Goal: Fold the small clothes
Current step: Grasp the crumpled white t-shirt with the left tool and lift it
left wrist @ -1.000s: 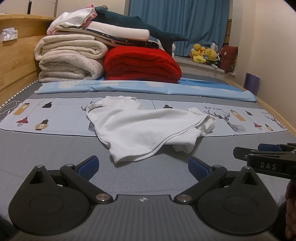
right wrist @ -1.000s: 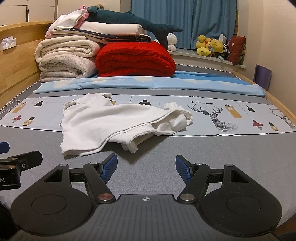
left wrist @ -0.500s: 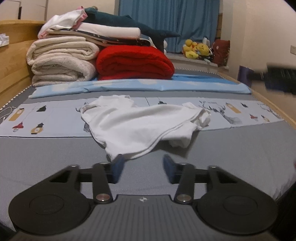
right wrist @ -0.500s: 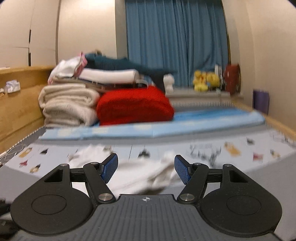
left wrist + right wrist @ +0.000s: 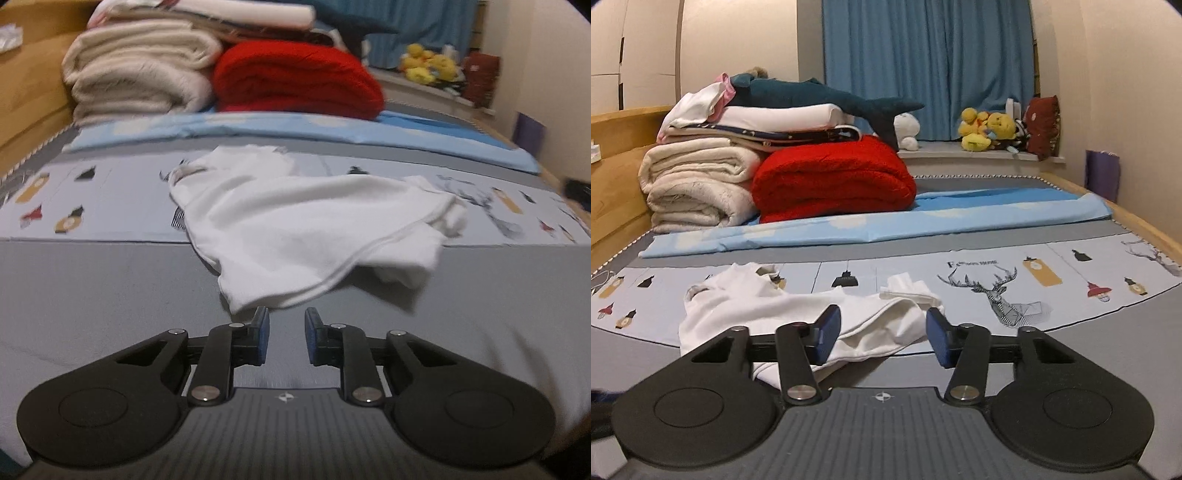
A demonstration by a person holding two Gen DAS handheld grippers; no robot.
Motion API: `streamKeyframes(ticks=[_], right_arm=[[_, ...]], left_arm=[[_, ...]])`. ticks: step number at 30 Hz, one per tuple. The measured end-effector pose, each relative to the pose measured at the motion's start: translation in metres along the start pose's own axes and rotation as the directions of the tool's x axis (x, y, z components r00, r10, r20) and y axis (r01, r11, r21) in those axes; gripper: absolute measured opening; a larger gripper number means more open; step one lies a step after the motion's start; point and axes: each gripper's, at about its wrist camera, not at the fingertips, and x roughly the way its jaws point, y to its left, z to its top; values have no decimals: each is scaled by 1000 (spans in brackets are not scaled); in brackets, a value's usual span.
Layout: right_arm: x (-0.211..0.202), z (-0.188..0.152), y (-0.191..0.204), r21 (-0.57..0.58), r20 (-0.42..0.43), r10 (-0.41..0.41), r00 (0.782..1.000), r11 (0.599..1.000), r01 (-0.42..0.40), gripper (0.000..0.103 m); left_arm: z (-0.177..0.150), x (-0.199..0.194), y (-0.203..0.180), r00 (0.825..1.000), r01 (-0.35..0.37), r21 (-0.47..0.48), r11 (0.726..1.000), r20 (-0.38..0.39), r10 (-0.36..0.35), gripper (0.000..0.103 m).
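Observation:
A small white garment [image 5: 306,229] lies crumpled on the bed, half on the grey sheet and half on the patterned strip. My left gripper [image 5: 286,334] sits just short of its near hem, jaws narrowed to a small gap and holding nothing. In the right wrist view the garment [image 5: 798,314] lies low in front. My right gripper [image 5: 882,338] is open, its blue pads [image 5: 827,332] standing over the garment's right bunched end without gripping it.
Folded cream blankets [image 5: 698,184], a red blanket [image 5: 831,177] and a plush shark [image 5: 812,98] are stacked at the bed's far end on a light blue sheet [image 5: 886,225]. A wooden headboard [image 5: 617,177] runs along the left. Plush toys [image 5: 986,131] sit on the window ledge.
My left gripper has narrowed from wide open and moved forward to the garment's near hem. My right gripper swung up, then came down closer over the garment's right end, still open.

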Motion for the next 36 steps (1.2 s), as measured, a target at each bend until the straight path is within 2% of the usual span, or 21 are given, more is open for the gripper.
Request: streamKeyframes(ticks=[1,2,3,5,6,8,10,11,13,15,16,17,19,23,25,26,30,31,33,35,36], right_arm=[[3,1,-2,1,-7,2,1000,1000,-2,46],[6,2,-4,4,-12,3,1000,1000,-3,46],[8,2,-5,8,-17,1,1000,1000,-1,46],[11,1,-7,15,-28,-3,1000,1000,4,46],[13,1,-8,19,-37,-5,999,1000,6,46],[17,-1,-9,18,-55,-14,998,1000,15,46],[20,-1,-10,16,-61,-16,998,1000,17,46],[21,-2,-9,13,-62,-18,998,1000,18,46],[23,-2,-7,3,-67,-22,998,1000,22,46],[25,-2,-6,-3,-71,-23,997,1000,23,46],[26,-2,-5,-7,-73,-24,997,1000,24,46],[27,-3,-4,-11,-74,-25,997,1000,25,46],[28,-4,-2,-17,-75,-26,997,1000,25,46],[30,-3,3,-26,-73,-29,997,999,27,46],[31,-3,5,-26,-74,-29,997,999,28,46],[31,-2,6,-25,-75,-29,997,999,27,46],[30,-4,18,-39,-84,-17,996,999,14,46],[30,-5,22,-47,-85,-14,996,999,10,46],[29,-7,29,-62,-89,-8,996,998,2,46],[28,-8,37,-68,-93,0,996,998,-6,46],[28,-9,40,-71,-95,2,995,997,-9,46]], left_arm=[[5,12,1,1000,-12,-24,1000,-13,12,27],[10,24,4,1000,-25,-48,999,-19,24,37],[16,36,5,999,-38,-72,997,-26,37,55],[26,60,9,998,-66,-108,992,-30,63,76],[30,72,10,996,-83,-123,989,-32,80,80],[39,96,16,993,-114,-165,980,-59,106,80],[45,117,21,990,-119,-228,966,-102,98,80],[46,125,23,988,-128,-247,961,-120,101,78],[46,138,24,983,-144,-231,962,-147,112,65],[44,145,19,978,-151,-160,975,-168,124,19],[42,143,18,977,-162,-104,981,-157,145,10],[41,140,17,980,-146,-69,987,-146,135,5],[42,128,21,984,-139,-48,989,-123,132,4],[45,86,34,966,-252,-48,967,-80,248,4],[41,57,37,944,-327,-31,944,-38,326,4],[37,45,38,929,-371,-17,929,-27,370,4],[22,17,59,878,-477,-58,877,-74,473,4],[19,11,64,881,-472,-70,879,-85,466,4],[16,-2,70,900,-433,-90,897,-87,426,7],[17,-17,73,904,-426,-104,898,-48,424,10],[18,-25,73,914,-405,-114,907,-25,405,16]])
